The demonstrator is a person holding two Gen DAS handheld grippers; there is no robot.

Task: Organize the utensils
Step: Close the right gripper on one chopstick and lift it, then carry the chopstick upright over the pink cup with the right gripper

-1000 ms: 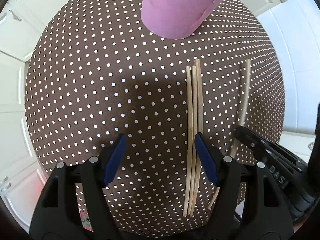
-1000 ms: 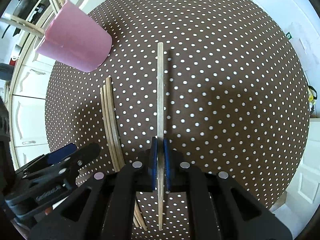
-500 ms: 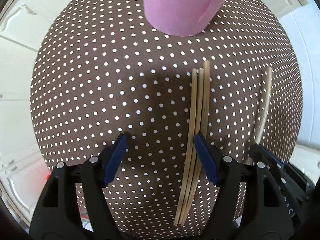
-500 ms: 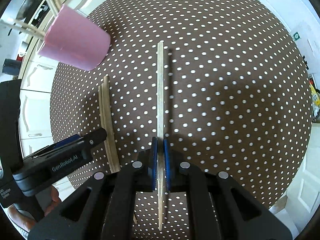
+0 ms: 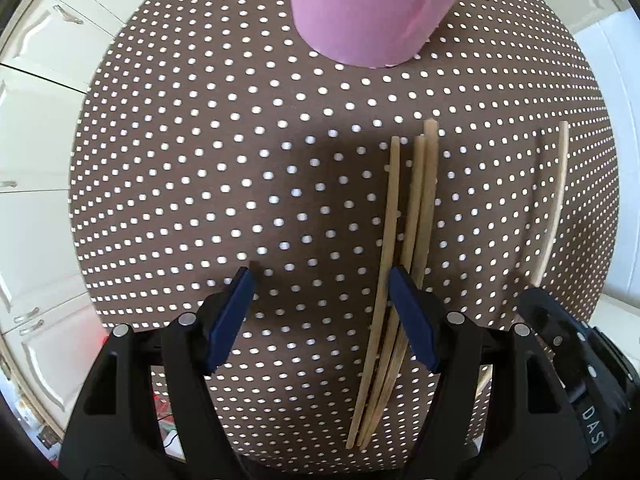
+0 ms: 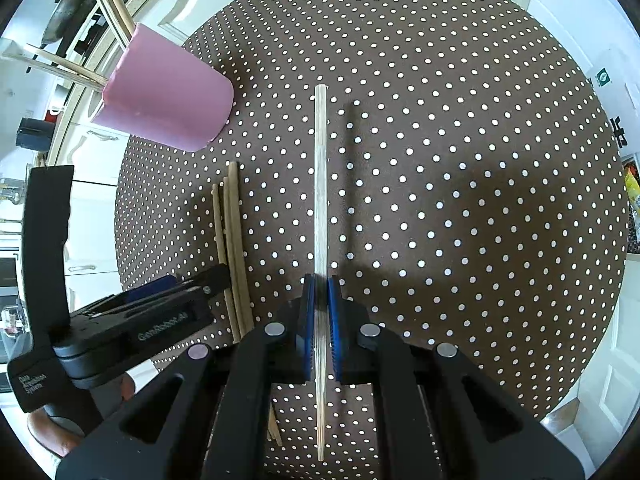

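Dotted tablecloth (image 5: 240,160); pink cup's (image 5: 372,8) rim cropped.

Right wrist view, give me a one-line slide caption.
Right hand-held gripper clamps one chopstick above the dotted tablecloth; three more lie beside the pink cup.

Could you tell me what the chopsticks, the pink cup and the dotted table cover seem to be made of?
Chopsticks: probably bamboo or light wood, matte pale tan with faint lengthwise grain.
Pink cup: looks like matte plastic or silicone, with a smooth, even colour and no gloss; which of these is unclear.
Table cover: likely woven fabric, brown with printed white dots and no sheen.
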